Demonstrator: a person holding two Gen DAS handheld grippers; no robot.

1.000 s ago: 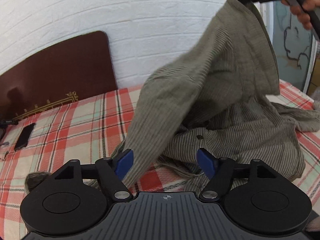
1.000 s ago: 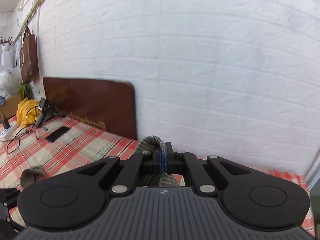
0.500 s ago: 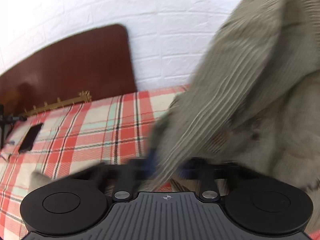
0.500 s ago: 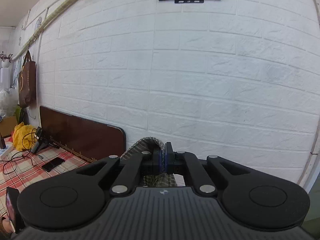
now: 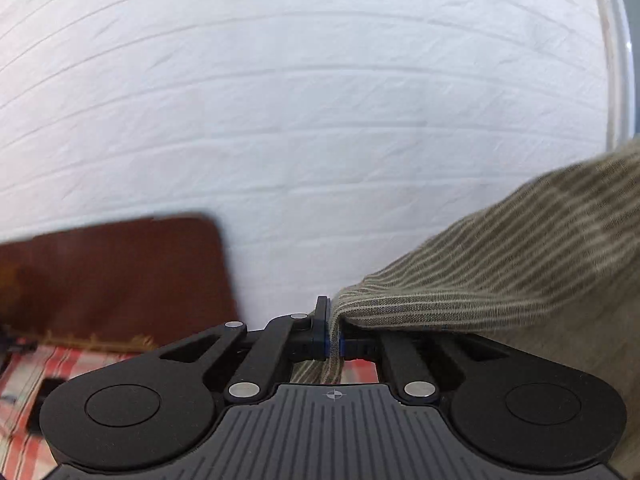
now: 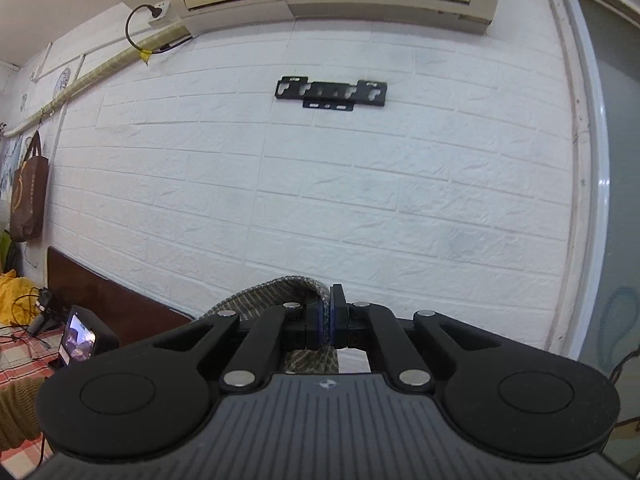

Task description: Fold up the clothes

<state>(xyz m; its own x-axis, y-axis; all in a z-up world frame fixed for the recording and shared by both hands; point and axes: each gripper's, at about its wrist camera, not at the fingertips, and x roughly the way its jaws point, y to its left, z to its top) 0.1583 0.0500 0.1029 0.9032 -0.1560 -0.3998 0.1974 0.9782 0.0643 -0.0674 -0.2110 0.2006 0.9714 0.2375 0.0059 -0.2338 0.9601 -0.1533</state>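
With the left gripper (image 5: 333, 334) and the right gripper (image 6: 331, 322) each pinched shut on an edge of the olive striped shirt (image 5: 500, 272), which hangs lifted above the plaid bedspread (image 5: 16, 364), the thin fabric could slide from either narrow grip if tugged apart too sharply.

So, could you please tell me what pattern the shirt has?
Olive-grey with thin pale stripes; the shirt shows best in the left wrist view.

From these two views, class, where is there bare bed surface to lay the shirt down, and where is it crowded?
Little shows. A plaid bedcover strip lies bare below the brown headboard, left of the left gripper clamping the striped shirt. The far-left end is crowded with cables and a small screen.
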